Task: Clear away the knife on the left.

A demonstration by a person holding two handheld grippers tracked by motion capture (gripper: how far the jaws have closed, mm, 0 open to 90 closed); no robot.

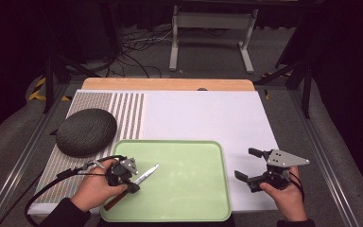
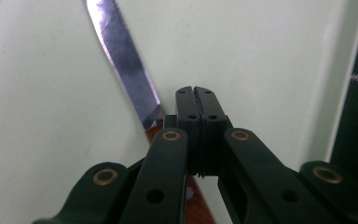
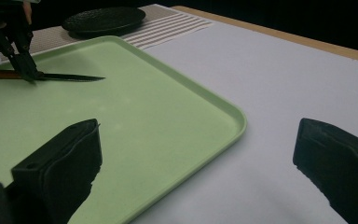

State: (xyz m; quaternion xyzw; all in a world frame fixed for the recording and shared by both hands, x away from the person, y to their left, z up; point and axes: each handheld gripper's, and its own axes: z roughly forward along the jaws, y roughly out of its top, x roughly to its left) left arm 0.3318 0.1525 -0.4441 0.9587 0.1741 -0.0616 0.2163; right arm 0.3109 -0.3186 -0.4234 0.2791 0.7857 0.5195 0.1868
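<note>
At the far left, beyond the left tool, a dark grey round woven cushion (image 1: 86,132) lies on a striped beige place mat (image 1: 123,109) on the white counter (image 1: 203,116). The left tool (image 1: 133,187) is low over the left part of the light green rectangular plastic tray (image 1: 189,189). In the left gripper view its 2 black jaws are pressed together, the pads touching along the middle line. The small knife with a silver serrated blade and a reddish-brown wooden handle (image 1: 146,175) lies flat on the tray floor directly under this tool. The blade runs forward and to the left of the jaw tips, and the handle passes below the tool body, toward the hand. I cannot tell if the closed jaws pinch the handle or only rest above it. To the right, well apart from the tray edge, the right tool (image 1: 246,163) is over the white counter, its 2 jaws spread wide with nothing between them. In front of it, to its left, is the tray corner.
</note>
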